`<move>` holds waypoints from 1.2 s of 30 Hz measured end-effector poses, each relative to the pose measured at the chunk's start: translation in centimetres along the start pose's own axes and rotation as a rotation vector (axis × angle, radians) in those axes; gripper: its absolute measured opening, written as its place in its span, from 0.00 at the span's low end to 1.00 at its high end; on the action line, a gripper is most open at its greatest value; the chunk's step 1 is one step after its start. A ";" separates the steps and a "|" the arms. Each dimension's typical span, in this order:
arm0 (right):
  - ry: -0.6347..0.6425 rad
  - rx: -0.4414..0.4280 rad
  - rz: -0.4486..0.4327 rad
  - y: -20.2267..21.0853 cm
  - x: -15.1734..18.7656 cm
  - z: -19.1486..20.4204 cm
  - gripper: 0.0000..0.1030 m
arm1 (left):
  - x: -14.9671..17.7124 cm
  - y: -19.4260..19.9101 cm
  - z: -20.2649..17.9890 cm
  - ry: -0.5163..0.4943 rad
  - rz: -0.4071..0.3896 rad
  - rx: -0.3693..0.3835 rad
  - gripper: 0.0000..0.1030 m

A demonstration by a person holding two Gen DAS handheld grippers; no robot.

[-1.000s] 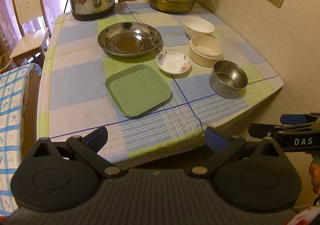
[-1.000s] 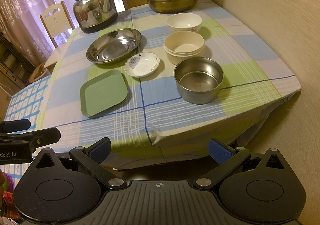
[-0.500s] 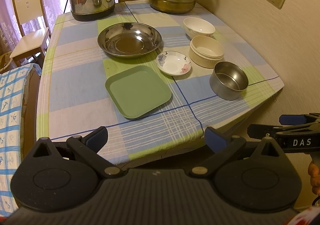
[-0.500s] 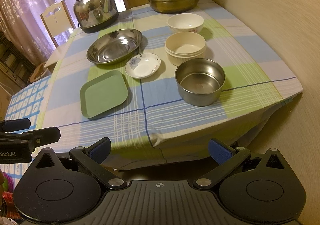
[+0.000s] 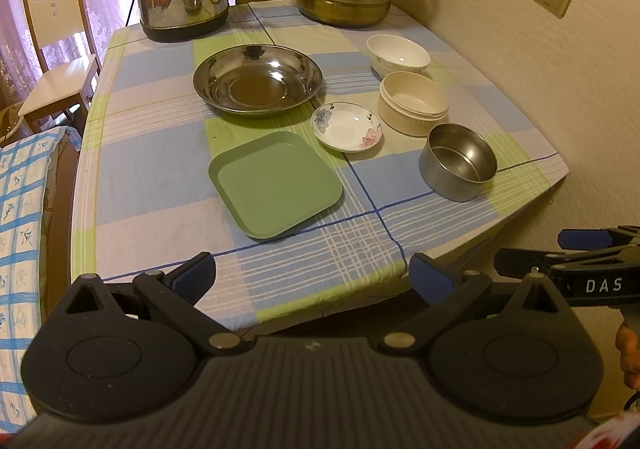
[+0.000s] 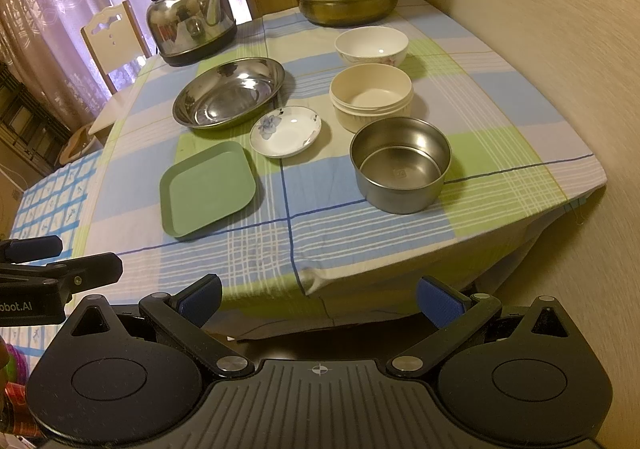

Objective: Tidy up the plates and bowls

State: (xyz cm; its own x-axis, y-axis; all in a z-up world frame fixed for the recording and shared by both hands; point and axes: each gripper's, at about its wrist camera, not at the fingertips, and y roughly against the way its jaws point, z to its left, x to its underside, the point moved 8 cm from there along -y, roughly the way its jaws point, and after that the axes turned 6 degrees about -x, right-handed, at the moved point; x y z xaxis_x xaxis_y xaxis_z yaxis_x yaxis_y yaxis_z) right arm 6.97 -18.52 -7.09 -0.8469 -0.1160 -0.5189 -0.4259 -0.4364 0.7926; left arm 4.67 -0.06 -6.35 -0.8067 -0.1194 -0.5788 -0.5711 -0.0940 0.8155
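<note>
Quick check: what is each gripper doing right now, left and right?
Left gripper: open, holding nothing.
Right gripper: open, holding nothing.

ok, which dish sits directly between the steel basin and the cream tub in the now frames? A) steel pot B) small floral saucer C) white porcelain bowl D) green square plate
B: the small floral saucer lies on the cloth between the steel basin and the cream tub; the green square plate sits nearer the camera, apart from them.
</note>
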 end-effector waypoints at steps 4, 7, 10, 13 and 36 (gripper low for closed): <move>0.000 0.000 0.000 0.0 0.0 0.0 1.00 | 0.0 0.0 0.0 0.000 0.000 0.000 1.00; 0.000 0.000 0.001 -0.2 -0.1 0.0 1.00 | 0.0 0.0 0.0 0.000 0.001 0.000 1.00; 0.000 -0.001 0.001 -0.3 -0.1 0.0 1.00 | 0.0 -0.1 0.0 0.001 0.002 0.000 1.00; 0.000 -0.001 0.002 -0.4 -0.2 0.1 1.00 | 0.0 -0.1 0.1 0.001 0.004 -0.002 1.00; 0.009 -0.017 0.027 -1.3 -0.5 0.2 1.00 | -0.2 -1.2 0.8 0.012 0.024 -0.009 1.00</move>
State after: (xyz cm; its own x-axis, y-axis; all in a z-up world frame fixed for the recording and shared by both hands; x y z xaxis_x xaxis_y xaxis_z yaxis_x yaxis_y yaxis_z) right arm 7.88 -17.73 -7.87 -0.8548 -0.1361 -0.5008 -0.3978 -0.4478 0.8007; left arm 5.36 0.84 -7.22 -0.8180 -0.1338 -0.5594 -0.5505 -0.0997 0.8289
